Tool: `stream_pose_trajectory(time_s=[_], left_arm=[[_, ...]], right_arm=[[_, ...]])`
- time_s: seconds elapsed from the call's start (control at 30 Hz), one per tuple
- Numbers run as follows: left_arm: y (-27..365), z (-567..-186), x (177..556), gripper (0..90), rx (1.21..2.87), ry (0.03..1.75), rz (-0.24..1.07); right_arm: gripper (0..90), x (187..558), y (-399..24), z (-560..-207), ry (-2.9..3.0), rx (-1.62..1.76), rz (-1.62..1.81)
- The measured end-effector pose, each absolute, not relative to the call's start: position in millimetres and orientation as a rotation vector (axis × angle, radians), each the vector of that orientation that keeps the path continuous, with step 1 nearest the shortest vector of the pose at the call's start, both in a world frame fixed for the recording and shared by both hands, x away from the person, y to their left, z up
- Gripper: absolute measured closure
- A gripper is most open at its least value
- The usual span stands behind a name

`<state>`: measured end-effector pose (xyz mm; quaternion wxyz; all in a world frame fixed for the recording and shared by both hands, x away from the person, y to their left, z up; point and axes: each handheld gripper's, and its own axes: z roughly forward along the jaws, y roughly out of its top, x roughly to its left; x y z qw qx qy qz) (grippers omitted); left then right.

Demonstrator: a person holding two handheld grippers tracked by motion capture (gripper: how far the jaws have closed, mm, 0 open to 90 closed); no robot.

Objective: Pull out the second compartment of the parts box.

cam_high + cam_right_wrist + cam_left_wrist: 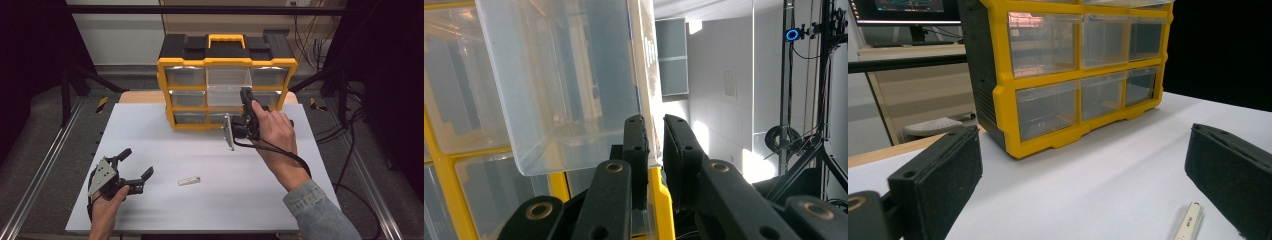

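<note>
While your right gripper (655, 131) holds its jaws pinched on the front wall of the clear drawer (569, 85), that drawer stands drawn out of the yellow organizer's (226, 90) middle column, upper row. Left gripper (135, 170): jaws wide apart, gripping nothing, on the tabletop (210, 160) well in front of the organizer. Small white stick (189, 181): loose, just beside the left gripper. Risk: the thin wall could slip from the pads; pulling further could drop the drawer.

table: white top (210, 150), bare wood edge behind | small white stick-shaped item (189, 181): lies flat on table, near front | monitor (908, 11): background, lit
</note>
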<state>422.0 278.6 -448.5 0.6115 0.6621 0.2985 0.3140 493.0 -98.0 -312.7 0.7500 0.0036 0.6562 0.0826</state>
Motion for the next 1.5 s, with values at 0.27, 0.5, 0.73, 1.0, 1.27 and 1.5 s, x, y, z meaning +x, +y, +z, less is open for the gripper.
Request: stream_pose_trajectory(time_s=[0.27,0.5,0.73,1.0,1.27,1.5], left_arm=[[278.5,-448.5,422.1,1.7,1.531,0.688,0.725],[278.6,-448.5,421.9,1.7,1.533,0.688,0.727],[278.2,-448.6,421.9,1.7,1.534,0.687,0.726],[277.9,-448.7,421.9,1.7,1.534,0.687,0.726],[277.6,-448.7,422.0,1.7,1.535,0.686,0.726],[277.4,-448.8,421.9,1.7,1.537,0.685,0.725]], right_arm=[[80.5,489.9,-98.3,-313.1,1.435,0.01,0.184],[80.2,487.2,-97.5,-313.3,1.435,0.012,0.187],[80.0,485.2,-97.9,-313.4,1.434,0.01,0.189],[79.9,483.6,-97.6,-316.1,1.433,0.007,0.183],[79.6,483.1,-96.5,-317.5,1.432,0.007,0.182],[79.3,483.0,-96.9,-317.1,1.436,0.004,0.181]])
